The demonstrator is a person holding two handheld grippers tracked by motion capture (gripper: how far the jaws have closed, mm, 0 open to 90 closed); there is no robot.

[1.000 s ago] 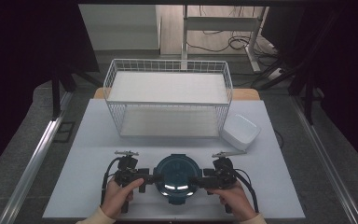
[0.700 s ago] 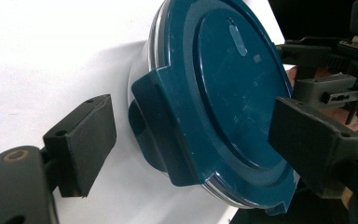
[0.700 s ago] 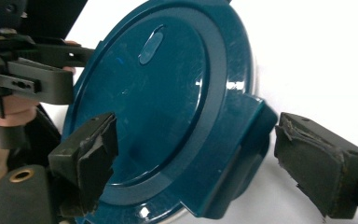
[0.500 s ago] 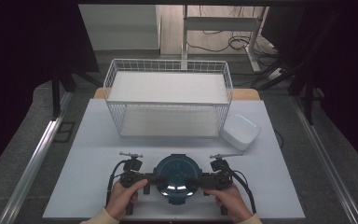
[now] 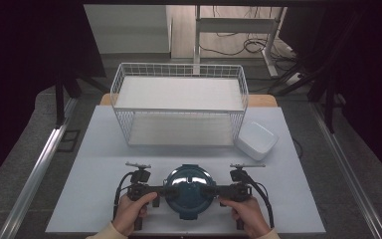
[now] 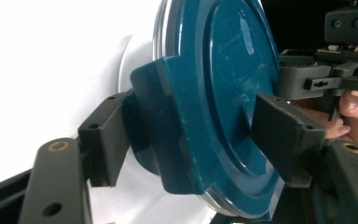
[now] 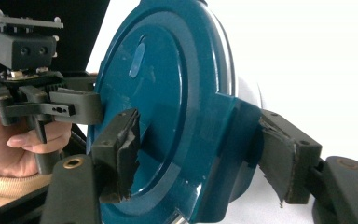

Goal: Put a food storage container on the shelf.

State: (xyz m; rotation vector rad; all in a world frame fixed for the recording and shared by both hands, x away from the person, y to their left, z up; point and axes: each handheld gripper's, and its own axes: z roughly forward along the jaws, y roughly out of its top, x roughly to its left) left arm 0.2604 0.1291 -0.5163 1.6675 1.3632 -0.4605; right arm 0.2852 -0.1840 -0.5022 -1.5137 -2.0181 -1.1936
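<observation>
A round container with a dark teal lid (image 5: 190,191) rests on the white table near its front edge. My left gripper (image 5: 171,190) reaches in from its left and my right gripper (image 5: 207,190) from its right. In the left gripper view the jaws (image 6: 191,140) straddle a teal side clasp (image 6: 168,130): one pad lies at the clasp's underside, the other stands just over the lid's top (image 6: 223,70). The right gripper (image 7: 200,154) straddles the opposite clasp (image 7: 233,140) the same way. Both pairs of jaws have just been closing. I see no firm press.
A white wire basket (image 5: 179,127) stands on the table beyond the container. A white rounded box (image 5: 256,140) lies to the basket's right. A person's hands hold both grippers at the table's (image 5: 99,159) front edge. Dark floor and metal rails flank the table.
Both pairs of jaws have narrowed around the container's side clasps. The hands have drawn in slightly toward the container, which has not moved.
</observation>
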